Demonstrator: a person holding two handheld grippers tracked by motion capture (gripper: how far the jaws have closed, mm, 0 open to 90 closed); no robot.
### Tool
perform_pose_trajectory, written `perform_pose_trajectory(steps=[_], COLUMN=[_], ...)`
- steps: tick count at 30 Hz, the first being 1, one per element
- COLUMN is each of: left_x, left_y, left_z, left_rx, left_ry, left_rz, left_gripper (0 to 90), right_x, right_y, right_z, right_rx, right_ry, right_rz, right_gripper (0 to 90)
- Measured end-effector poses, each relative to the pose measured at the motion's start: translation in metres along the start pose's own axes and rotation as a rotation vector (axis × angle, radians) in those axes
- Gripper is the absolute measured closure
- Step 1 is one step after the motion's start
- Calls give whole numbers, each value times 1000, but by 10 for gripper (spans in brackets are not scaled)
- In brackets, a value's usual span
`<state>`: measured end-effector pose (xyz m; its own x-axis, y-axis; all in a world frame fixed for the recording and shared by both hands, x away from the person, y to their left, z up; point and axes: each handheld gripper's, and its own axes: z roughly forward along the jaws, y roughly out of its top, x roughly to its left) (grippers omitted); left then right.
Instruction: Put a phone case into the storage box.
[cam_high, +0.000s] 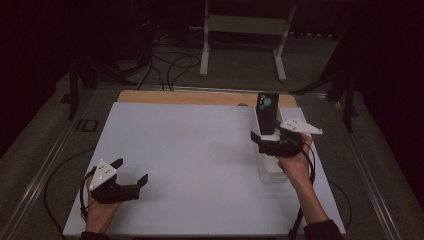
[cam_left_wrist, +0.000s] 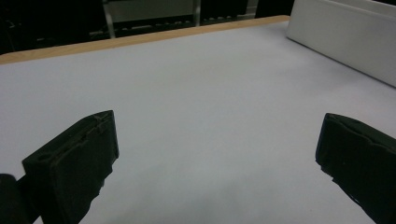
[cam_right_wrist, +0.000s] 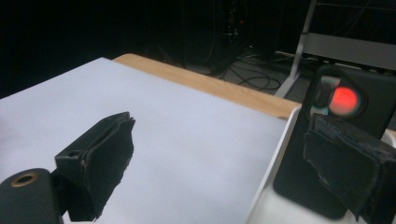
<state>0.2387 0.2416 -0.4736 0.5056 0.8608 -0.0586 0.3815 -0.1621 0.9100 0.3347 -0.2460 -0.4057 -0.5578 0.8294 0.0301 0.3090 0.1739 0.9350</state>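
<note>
While the black phone stands upright in the white bin, long axis vertical, the right gripper hangs beside it with jaws spread, unclenched, and the left gripper gapes well apart.

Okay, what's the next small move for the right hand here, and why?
Probably shift the right claw sideways so the black phone sits between its jaws, then close. The jaws stand open with the phone behind one jaw, not between them, and it stands upright in the white tray. The left claw rests open, away.
</note>
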Motion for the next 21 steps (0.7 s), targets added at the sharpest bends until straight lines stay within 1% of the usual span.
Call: perform_pose_trajectory(steps=[2, 5, 7, 11, 14, 16, 21], left_x=[0, 0, -1, 0, 1, 1, 0], left_y=[0, 1, 2, 2, 2, 1, 1], left_z=[-1, -3, -4, -7, -8, -9, -11], left_rx=[-2, -11, -19, -32, -38, -46, -52], left_ry=[-4, -12, -13, -19, -23, -27, -30], left_rz=[1, 11, 12, 15, 11, 12, 25], left_gripper=[0, 0, 0, 0, 0, 0, 0], right_x=[3, 7, 10, 14, 17, 18, 20], right_y=[-8, -19, -26, -41, -52, -59, -73], right_z=[-7, -16, -21, -29, -34, -36, -43], right_rx=[-7, -37, -37, -47, -70, -70, -88], right_ry=[-1, 7, 19, 29, 39, 39, 52], right_rz=[1, 12, 15, 10, 16, 17, 25], right_gripper=[80, 80, 80, 80, 92, 91, 91])
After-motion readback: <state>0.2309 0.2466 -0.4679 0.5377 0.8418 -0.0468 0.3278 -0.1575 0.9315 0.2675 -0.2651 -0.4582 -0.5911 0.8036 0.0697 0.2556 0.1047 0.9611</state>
